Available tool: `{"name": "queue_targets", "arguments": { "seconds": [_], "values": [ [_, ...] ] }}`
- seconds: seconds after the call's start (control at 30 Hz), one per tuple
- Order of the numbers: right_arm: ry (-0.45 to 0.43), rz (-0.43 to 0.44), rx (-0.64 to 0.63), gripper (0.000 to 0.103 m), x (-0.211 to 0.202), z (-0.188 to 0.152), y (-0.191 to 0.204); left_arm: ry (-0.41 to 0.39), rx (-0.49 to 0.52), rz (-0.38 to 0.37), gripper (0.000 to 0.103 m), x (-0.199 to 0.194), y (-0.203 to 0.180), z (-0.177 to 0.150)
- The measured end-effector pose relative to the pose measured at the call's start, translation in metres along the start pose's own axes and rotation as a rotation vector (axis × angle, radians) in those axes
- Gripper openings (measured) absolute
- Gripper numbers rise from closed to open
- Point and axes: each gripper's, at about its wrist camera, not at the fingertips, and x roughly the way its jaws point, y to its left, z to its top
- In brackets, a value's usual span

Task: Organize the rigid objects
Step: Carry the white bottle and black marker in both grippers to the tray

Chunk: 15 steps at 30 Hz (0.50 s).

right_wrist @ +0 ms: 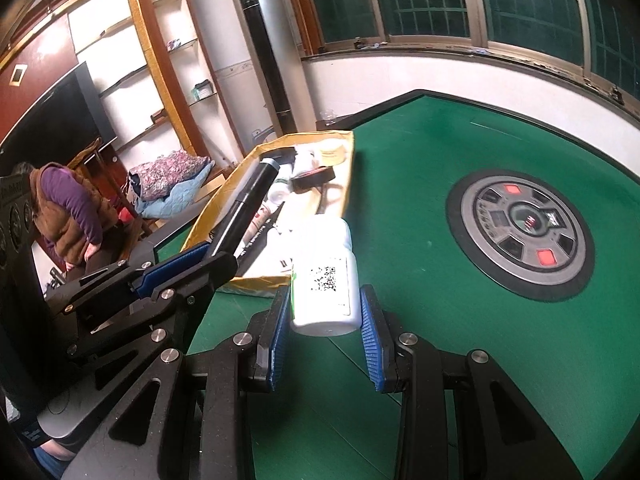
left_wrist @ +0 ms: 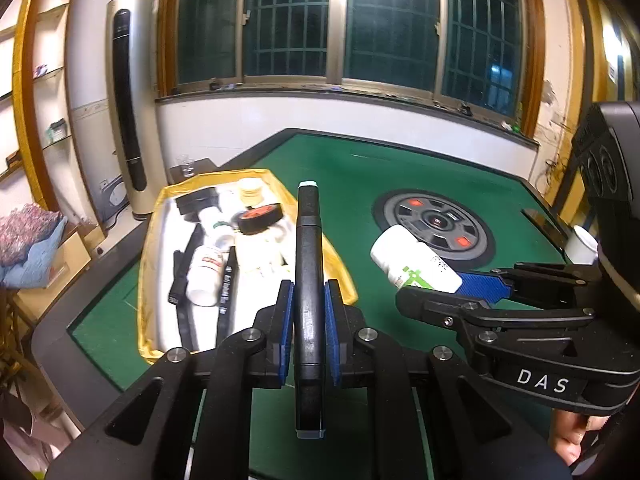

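My left gripper [left_wrist: 308, 294] is shut on a black marker [left_wrist: 308, 248] that stands lengthwise between its blue pads, light cap pointing away. Just beyond it lies a yellow tray [left_wrist: 160, 216] with a white inside. It holds several white bottles, black pens, a cream jar and a red-and-black roll. My right gripper [right_wrist: 324, 314] is shut on a white bottle [right_wrist: 324, 280] with a QR label, held above the green table near the tray [right_wrist: 346, 188]. In the right wrist view the left gripper [right_wrist: 200, 258] and its marker [right_wrist: 248, 204] hang over the tray's near end.
A round grey hub [left_wrist: 436, 224] sits in the middle of the green table [left_wrist: 400, 168]. A white cup [left_wrist: 582, 244] rests at its right edge. A glass [left_wrist: 186, 166] stands behind the tray. A person [right_wrist: 64, 216] bends over at the left, near a tower air conditioner [right_wrist: 260, 40].
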Motion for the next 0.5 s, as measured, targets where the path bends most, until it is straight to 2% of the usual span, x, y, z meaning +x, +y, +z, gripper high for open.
{"name": "queue_targets", "arguments": {
  "seconds": [0.5],
  "values": [
    [0.034, 0.028, -0.089, 0.030, 0.050, 0.042, 0.043, 0.035, -0.158, 0.094, 0.012, 0.040, 0.079, 0.010]
  ]
}}
